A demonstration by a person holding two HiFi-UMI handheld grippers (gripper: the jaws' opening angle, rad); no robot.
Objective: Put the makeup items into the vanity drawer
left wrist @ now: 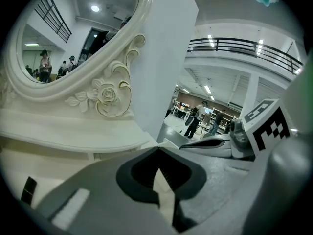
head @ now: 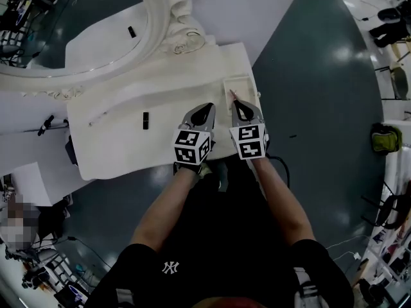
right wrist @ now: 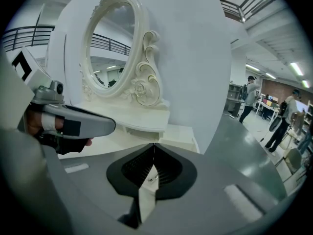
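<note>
Head view, nearest first: my forearms [head: 166,204] reach up from the bottom edge, and both grippers sit over the near right part of the vanity top [head: 122,147].

1. The left gripper [head: 206,106] has its jaws pressed together, tip against tip. The left gripper view confirms this.
2. The right gripper [head: 236,102], just beside it, also has its jaws pressed together at the tips.
3. A thin pinkish stick [head: 232,94] lies at the right gripper's tip, over the near rim of the drawer [head: 226,87]. I cannot tell whether the tips pinch it.
4. In the right gripper view, a small silvery speck shows through the slot below the tips. It is too small to identify.

Task items:
- A short black tube [head: 146,120] lies flat on the vanity top, left of the left gripper and apart from it.
- A thin white stick [head: 96,117] lies further left, at a slant.
- The drawer is a shallow, white, rectangular box, open upward, at the right end of the top.

Surface and room:
- The vanity is matt cream-white.
- A carved oval mirror frame [head: 164,18] with rose and scroll relief stands at the back, against a plain white panel [right wrist: 195,58].
- The floor [head: 308,76] is dark grey-green and glossy, with lamp reflections.
- Further off, people [right wrist: 250,98] stand among desks below a dark railing [left wrist: 244,48].

Limits of view:
- The head view cuts off the mirror at its top left edge.
- My grippers cover part of the vanity's near right edge.
</note>
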